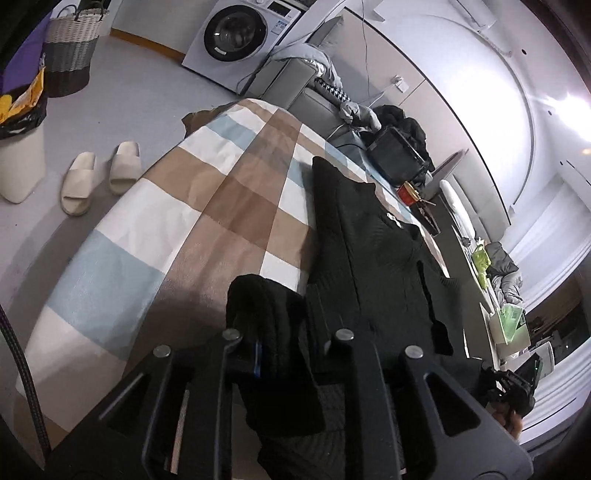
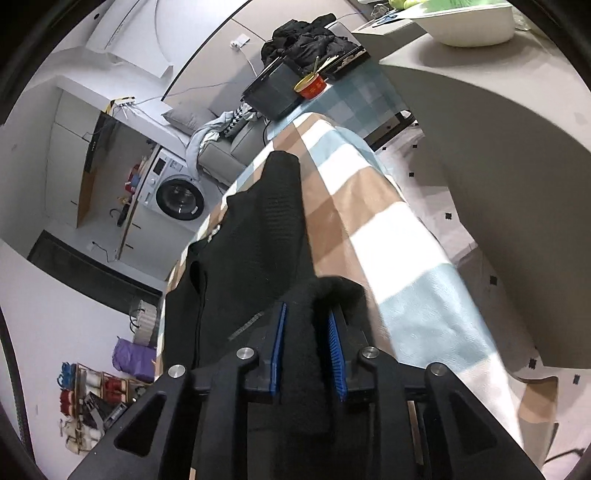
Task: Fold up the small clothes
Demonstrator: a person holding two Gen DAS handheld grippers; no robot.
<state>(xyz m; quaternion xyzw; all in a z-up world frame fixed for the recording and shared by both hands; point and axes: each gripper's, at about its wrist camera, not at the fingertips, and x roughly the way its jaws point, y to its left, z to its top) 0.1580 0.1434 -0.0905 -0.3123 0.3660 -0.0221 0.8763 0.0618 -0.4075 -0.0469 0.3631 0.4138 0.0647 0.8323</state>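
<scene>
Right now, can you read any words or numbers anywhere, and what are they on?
None can be read.
Washing machine: a panel and sticker, too small and blurred.
Red cup: pale marks, unreadable.
Green packet: faint print, too blurred.
Black garment: small white mark, unreadable.

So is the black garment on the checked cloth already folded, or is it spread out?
Partly folded: the black garment lies long on the checked cloth, with its near end doubled between both grippers' fingers.

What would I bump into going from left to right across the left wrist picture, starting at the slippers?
Slippers → checked blanket → black garment → red cup → green box
</scene>
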